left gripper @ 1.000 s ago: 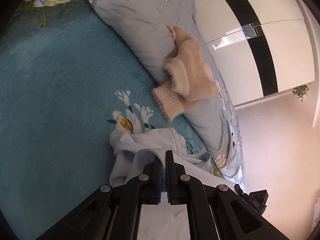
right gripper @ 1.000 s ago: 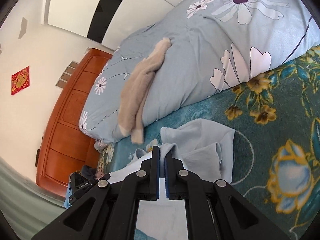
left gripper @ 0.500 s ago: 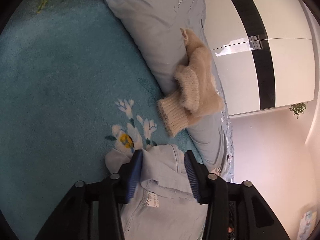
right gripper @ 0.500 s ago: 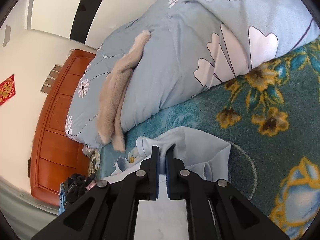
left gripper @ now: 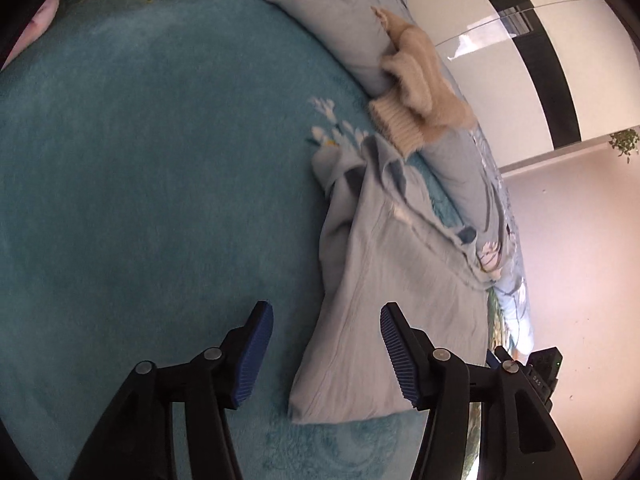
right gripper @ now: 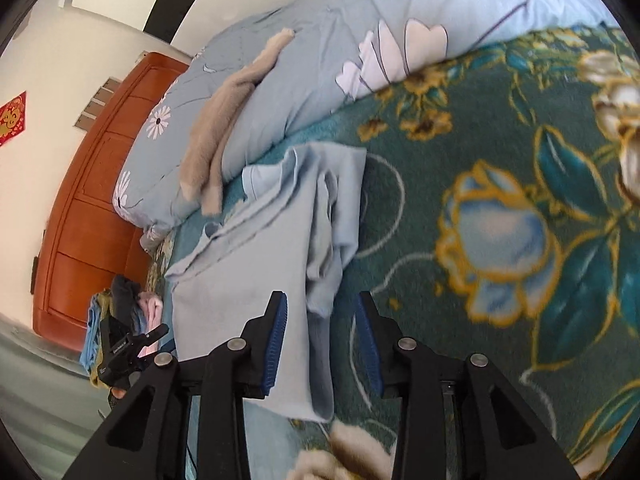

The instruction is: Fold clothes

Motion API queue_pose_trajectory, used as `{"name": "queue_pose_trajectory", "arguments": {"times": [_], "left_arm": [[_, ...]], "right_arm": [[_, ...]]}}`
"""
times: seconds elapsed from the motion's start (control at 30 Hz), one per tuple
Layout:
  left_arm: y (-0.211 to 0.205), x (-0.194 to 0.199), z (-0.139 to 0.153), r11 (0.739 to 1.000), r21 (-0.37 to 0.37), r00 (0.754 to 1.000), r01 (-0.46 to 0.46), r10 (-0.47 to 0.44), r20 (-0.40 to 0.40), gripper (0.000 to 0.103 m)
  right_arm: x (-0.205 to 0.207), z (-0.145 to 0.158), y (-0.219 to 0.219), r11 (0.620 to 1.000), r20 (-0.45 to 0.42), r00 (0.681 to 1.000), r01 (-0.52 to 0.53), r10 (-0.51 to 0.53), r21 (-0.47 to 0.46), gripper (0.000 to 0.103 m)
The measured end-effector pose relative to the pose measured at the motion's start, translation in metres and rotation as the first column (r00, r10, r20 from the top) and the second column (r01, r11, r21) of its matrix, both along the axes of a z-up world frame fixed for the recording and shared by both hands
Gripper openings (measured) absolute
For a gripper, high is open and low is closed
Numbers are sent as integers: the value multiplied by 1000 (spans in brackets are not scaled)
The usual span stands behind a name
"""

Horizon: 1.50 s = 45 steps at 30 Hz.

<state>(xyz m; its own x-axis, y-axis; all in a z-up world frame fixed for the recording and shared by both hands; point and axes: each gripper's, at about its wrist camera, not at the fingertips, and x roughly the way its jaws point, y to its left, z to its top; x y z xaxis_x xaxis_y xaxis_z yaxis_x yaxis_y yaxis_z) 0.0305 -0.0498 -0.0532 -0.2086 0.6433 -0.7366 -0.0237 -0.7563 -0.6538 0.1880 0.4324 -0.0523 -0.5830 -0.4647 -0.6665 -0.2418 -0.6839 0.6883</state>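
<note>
Since a second ago, both of your hand-held grippers have let go of the pale blue cotton garment (left gripper: 384, 280) and drawn back from it; their jaws have just been opening. Your left hand-held gripper (left gripper: 326, 344) now stands wide open, its right pad over the garment's near end without pressing it. Your right hand-held gripper (right gripper: 322, 336) is partly open, a hanging fold of the cloth between its pads, not pinched.

Garment position: it lies released on the teal floral plush bed cover (left gripper: 140, 200), a long strip running straight away from both grippers toward the rumpled light blue flowered quilt (left gripper: 340, 12). Its far end is bunched and sits close beneath the cream knitted sweater (left gripper: 416, 88) draped on that quilt.

Judgement: the near hem is nearest both hands, the left slightly off to the strip's left side. Open cover lies wide to the left gripper's left and the right gripper's right; the bed's edge runs close along the strip's other side in the left view.
</note>
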Motion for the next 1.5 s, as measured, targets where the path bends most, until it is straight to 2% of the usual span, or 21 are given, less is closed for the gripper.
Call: {"name": "queue_pose_trajectory", "arguments": {"times": [0.2, 0.23, 0.27, 0.3, 0.33, 0.4, 0.53, 0.7, 0.9, 1.03, 1.23, 1.4, 1.5], "left_arm": [[13, 12, -1, 1000, -5, 1000, 11, -11, -12, 58], [15, 13, -1, 1000, -16, 1000, 7, -7, -18, 54], [16, 15, -1, 1000, -29, 1000, 1, -1, -25, 48], [17, 16, -2, 999, -32, 1000, -8, 7, -22, 30], [17, 16, -4, 999, -32, 1000, -18, 17, -15, 17], [16, 22, -2, 999, -25, 999, -37, 37, -25, 6], [13, 35, 7, 998, -9, 996, -68, 68, -53, 4], [6, 69, 29, 999, -23, 996, -41, 39, -81, 4], [-13, 133, 30, 1000, -18, 998, -8, 7, -59, 4], [-27, 162, 28, 999, -31, 998, 18, -20, -67, 4], [-14, 165, 28, 998, -61, 995, 34, -39, -93, 5], [-25, 167, 35, 998, -41, 995, 40, -43, -94, 7], [-34, 164, 47, 997, -71, 991, 32, -41, -126, 9]], "right_arm": [[-8, -17, -24, 999, 20, 1000, -19, 20, -31, 37], [-9, -17, -27, 999, 15, 1000, -21, 22, -36, 36], [-9, -17, -29, 999, 14, 1000, -23, 23, -42, 25], [-10, -16, -32, 999, 14, 1000, -25, 25, -47, 9], [-10, -16, -33, 999, 13, 1000, -23, 24, -50, 7], [-9, -12, -35, 999, 7, 1000, -19, 19, -46, 5], [1, 5, -34, 998, -37, 999, -24, 21, -63, 4], [28, 25, -40, 997, -75, 996, -60, 56, -57, 4], [84, 22, -46, 990, -76, 995, -72, 64, -117, 4], [112, 11, -51, 993, -45, 997, -71, 67, -96, 4], [112, 3, -56, 995, -11, 997, -72, 72, -68, 4], [114, 11, -55, 995, -5, 995, -99, 99, -3, 7], [122, 22, -48, 993, -12, 995, -103, 104, 56, 7]]}}
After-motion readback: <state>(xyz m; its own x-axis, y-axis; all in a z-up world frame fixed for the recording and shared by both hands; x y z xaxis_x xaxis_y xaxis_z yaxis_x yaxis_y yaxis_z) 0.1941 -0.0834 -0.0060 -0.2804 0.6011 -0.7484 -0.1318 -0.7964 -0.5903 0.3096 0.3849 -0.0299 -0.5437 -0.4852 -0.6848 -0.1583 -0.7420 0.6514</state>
